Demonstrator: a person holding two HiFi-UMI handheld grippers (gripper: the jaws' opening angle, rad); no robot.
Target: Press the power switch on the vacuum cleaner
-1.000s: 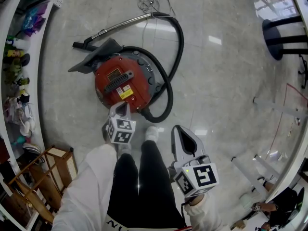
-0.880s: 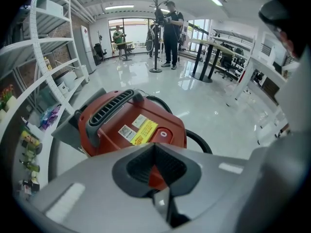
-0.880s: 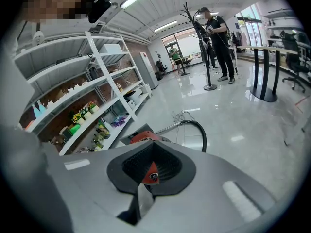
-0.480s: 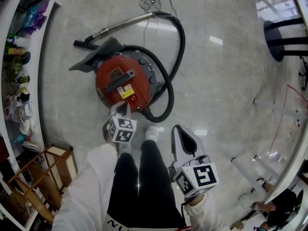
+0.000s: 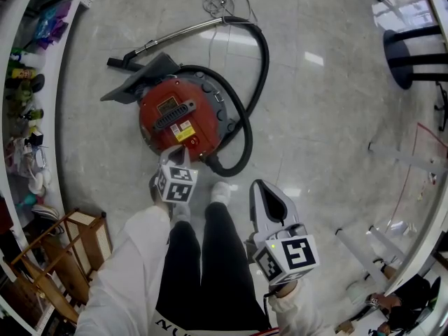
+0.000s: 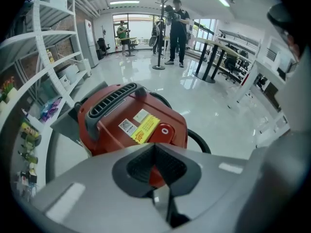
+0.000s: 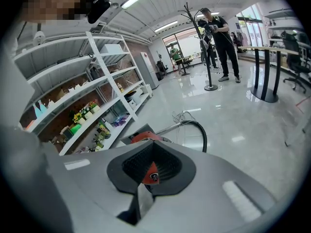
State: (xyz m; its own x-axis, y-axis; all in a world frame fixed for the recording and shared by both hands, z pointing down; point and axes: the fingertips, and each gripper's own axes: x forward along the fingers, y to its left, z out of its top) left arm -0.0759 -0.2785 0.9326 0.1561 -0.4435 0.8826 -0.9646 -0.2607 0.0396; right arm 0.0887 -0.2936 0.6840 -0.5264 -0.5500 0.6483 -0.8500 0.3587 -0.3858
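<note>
The red vacuum cleaner sits on the floor near its left edge, by the shelves. The left gripper hangs over the vacuum's near rim, fingers pinched together into one blunt tip, likely for poking the round power switch just ahead. The right gripper, fingers also closed on nothing, is held beside the person's leg, out of the way.

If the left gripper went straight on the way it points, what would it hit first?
Most likely the red vacuum cleaner: the left gripper, jaws together, aims at its near end, just below the round power switch. Nothing shows between them, though depth is hard to judge.
</note>
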